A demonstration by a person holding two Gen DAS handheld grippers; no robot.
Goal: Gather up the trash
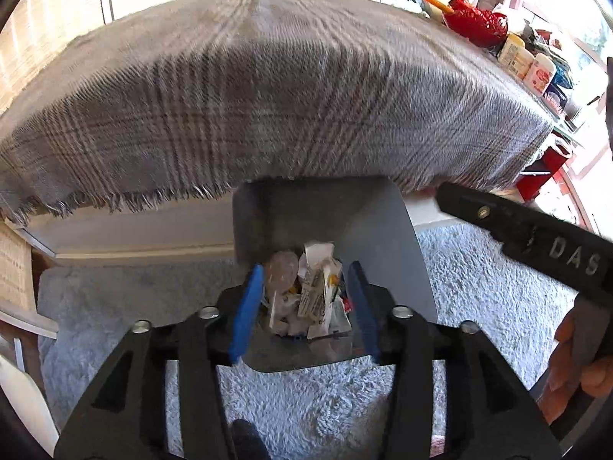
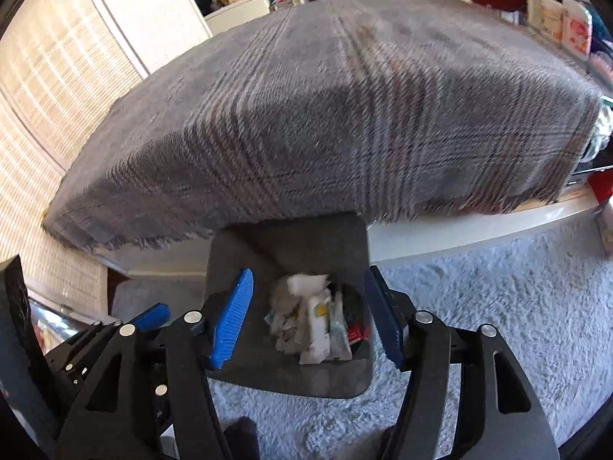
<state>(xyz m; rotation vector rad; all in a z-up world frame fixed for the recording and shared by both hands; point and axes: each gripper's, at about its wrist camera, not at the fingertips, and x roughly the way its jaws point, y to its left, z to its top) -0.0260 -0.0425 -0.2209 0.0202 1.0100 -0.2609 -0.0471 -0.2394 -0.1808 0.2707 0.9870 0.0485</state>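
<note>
A grey bin (image 1: pixel 325 211) stands on the carpet just under the table's near edge, also in the right wrist view (image 2: pixel 287 241). Crumpled paper, wrappers and a clear plastic piece, the trash (image 1: pixel 314 295), lie in its bottom (image 2: pixel 314 314). My left gripper (image 1: pixel 305 280) hangs over the bin, open, its blue pads apart and pressing on nothing. My right gripper (image 2: pixel 309 274) is beside it over the same bin, open wider, with nothing in its grip. The right gripper's black body (image 1: pixel 536 237) and a hand (image 1: pixel 574 360) show at the right of the left wrist view.
A table under a grey plaid cloth (image 1: pixel 268 96) with a fringed edge overhangs the bin. Shaggy pale carpet (image 1: pixel 479 299) surrounds it. A red bowl (image 1: pixel 475 25) and bottles (image 1: pixel 536 73) crowd a shelf at the right. A woven screen (image 2: pixel 57 88) stands at the left.
</note>
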